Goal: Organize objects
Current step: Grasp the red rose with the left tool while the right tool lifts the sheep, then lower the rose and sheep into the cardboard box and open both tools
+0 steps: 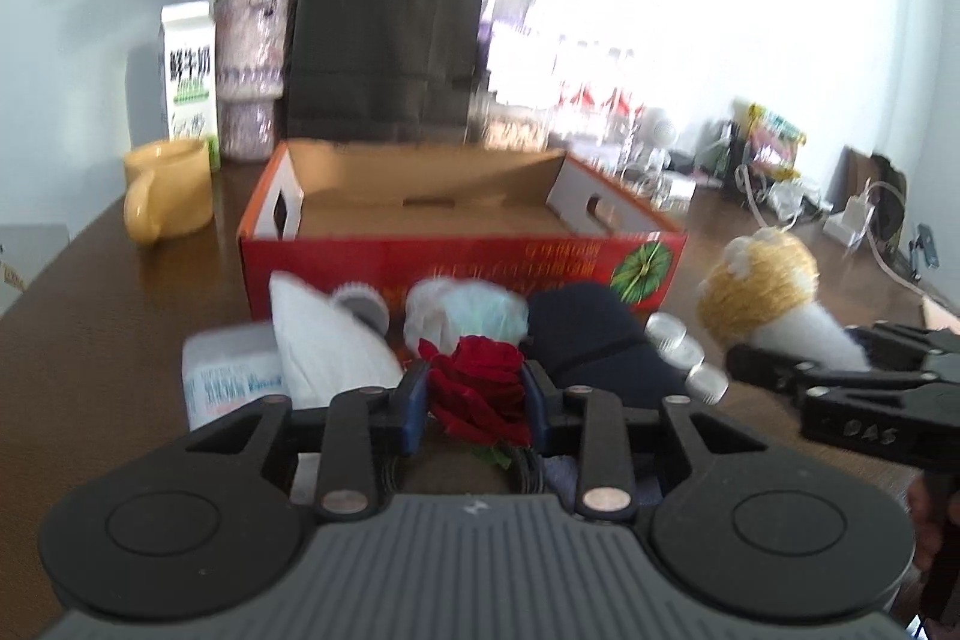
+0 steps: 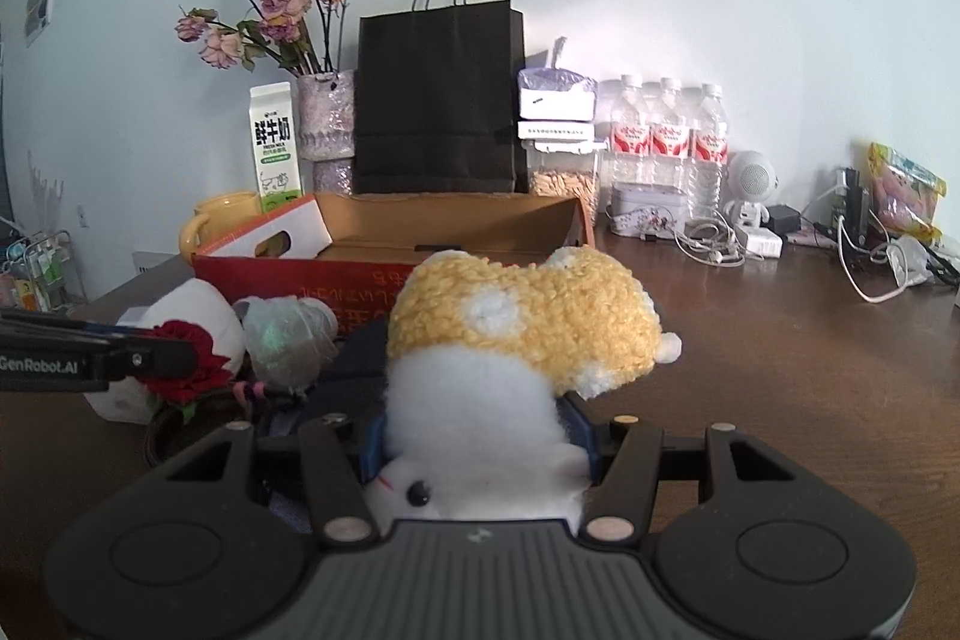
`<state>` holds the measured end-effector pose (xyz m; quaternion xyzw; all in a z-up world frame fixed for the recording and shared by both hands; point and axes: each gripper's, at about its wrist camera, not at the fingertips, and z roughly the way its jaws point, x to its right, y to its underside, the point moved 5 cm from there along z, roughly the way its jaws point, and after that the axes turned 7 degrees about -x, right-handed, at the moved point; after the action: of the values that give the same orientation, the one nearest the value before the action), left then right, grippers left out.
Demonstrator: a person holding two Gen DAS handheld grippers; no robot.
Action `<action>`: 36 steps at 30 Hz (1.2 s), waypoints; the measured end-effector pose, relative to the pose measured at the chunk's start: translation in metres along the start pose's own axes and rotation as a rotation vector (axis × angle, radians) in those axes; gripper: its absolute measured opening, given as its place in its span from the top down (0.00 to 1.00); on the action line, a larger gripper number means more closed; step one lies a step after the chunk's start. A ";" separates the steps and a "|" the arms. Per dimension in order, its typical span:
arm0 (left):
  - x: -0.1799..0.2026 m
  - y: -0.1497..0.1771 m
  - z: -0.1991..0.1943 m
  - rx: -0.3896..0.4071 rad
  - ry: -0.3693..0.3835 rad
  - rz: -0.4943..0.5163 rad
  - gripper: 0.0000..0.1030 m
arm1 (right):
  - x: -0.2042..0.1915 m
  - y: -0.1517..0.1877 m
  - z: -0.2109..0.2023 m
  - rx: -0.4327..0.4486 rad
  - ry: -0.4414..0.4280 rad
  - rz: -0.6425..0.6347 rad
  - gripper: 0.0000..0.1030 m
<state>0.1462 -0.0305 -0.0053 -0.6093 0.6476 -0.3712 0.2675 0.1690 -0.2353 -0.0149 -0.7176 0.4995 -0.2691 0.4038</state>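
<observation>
The left gripper (image 1: 475, 394) is clamped on a red rose (image 1: 477, 388), its blue pads pressing the bloom from both sides. The right gripper (image 2: 477, 439) is clamped on a yellow-and-white plush toy (image 2: 522, 334), held by its white part with the yellow part lifted clear of the tabletop (image 2: 780, 370). Just beyond the rose lie a white pillow-like item (image 1: 324, 340), a pale blue-white bundle (image 1: 465, 319) and a dark navy item (image 1: 591, 334), all close against the near wall of the open red cardboard box (image 1: 420, 256). Behind the box, along the tabletop's far edge, stand a yellow mug (image 1: 168, 196), a milk carton (image 1: 189, 70), a vase of dried roses (image 1: 249, 76) and a black paper bag (image 1: 387, 40).
</observation>
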 end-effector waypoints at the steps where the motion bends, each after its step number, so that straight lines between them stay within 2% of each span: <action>1: 0.000 -0.004 -0.002 0.015 0.000 0.003 0.68 | -0.003 -0.004 0.001 0.008 -0.003 -0.009 0.47; 9: -0.004 -0.049 0.000 0.143 -0.027 0.001 0.68 | -0.025 -0.057 0.022 0.099 -0.015 -0.084 0.47; 17: -0.019 -0.109 0.038 0.217 -0.070 -0.073 0.68 | -0.045 -0.113 0.080 0.129 -0.018 -0.097 0.47; 24: -0.035 -0.138 0.097 0.182 -0.121 -0.128 0.68 | -0.040 -0.136 0.150 0.058 -0.009 -0.074 0.47; 29: -0.045 -0.134 0.128 0.116 -0.143 -0.130 0.68 | -0.025 -0.130 0.176 -0.013 -0.012 -0.039 0.47; 33: -0.049 -0.127 0.139 0.076 -0.148 -0.132 0.67 | -0.019 -0.121 0.187 -0.059 -0.011 -0.018 0.47; 35: -0.049 -0.127 0.137 0.076 -0.146 -0.130 0.58 | -0.017 -0.120 0.186 -0.063 -0.005 -0.008 0.44; 36: -0.049 -0.128 0.135 0.080 -0.149 -0.132 0.38 | -0.016 -0.120 0.186 -0.064 -0.001 -0.006 0.39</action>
<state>0.3352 -0.0008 0.0140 -0.6655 0.5691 -0.3669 0.3140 0.3699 -0.1412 -0.0114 -0.7319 0.5056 -0.2535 0.3801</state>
